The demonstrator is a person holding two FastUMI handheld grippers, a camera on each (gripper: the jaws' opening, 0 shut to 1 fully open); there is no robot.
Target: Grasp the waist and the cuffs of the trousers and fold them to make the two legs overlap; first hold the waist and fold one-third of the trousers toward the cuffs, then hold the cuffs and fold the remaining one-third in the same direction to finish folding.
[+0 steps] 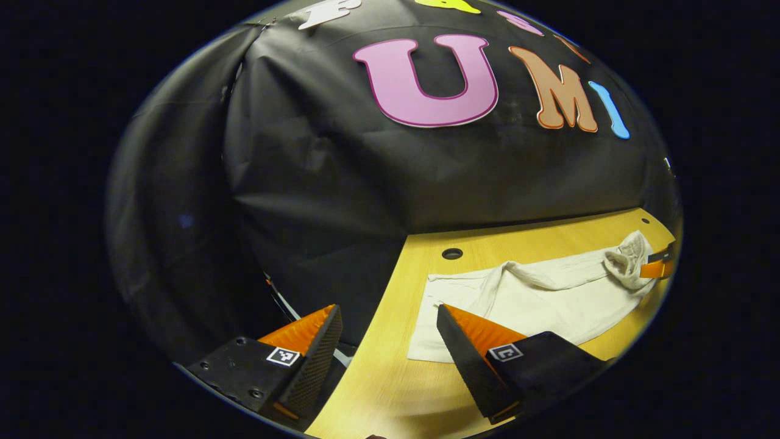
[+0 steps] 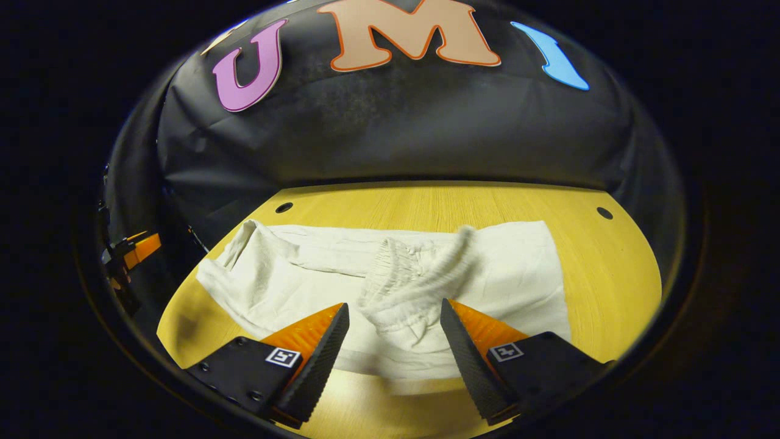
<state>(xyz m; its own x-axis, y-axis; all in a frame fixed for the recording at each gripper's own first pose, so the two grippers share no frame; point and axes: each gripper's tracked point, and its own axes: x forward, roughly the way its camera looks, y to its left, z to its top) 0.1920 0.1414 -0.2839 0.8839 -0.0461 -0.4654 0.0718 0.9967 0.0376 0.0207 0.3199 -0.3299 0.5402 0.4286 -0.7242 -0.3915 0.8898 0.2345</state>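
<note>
Cream trousers (image 1: 548, 299) lie lengthwise on the yellow wooden table (image 1: 390, 390). In the left gripper view, my left gripper (image 1: 390, 314) is open above the table's left edge, one finger over the flat cuff end. The other gripper (image 1: 658, 265) shows at the far right beside the bunched waist (image 1: 627, 262). In the right gripper view, the trousers (image 2: 292, 280) spread across the table (image 2: 609, 268). Their elastic waistband (image 2: 408, 274) is heaped and blurred over the middle of the cloth. My right gripper (image 2: 393, 308) stands open just in front of that heap, with nothing pressed between its fingers.
The black cloth wall closes the back and left side. Round holes sit in the tabletop near its far edge (image 1: 451, 253) (image 2: 283, 207) (image 2: 604, 213). Bare wood lies right of the trousers. The other gripper (image 2: 137, 250) shows at the left table end.
</note>
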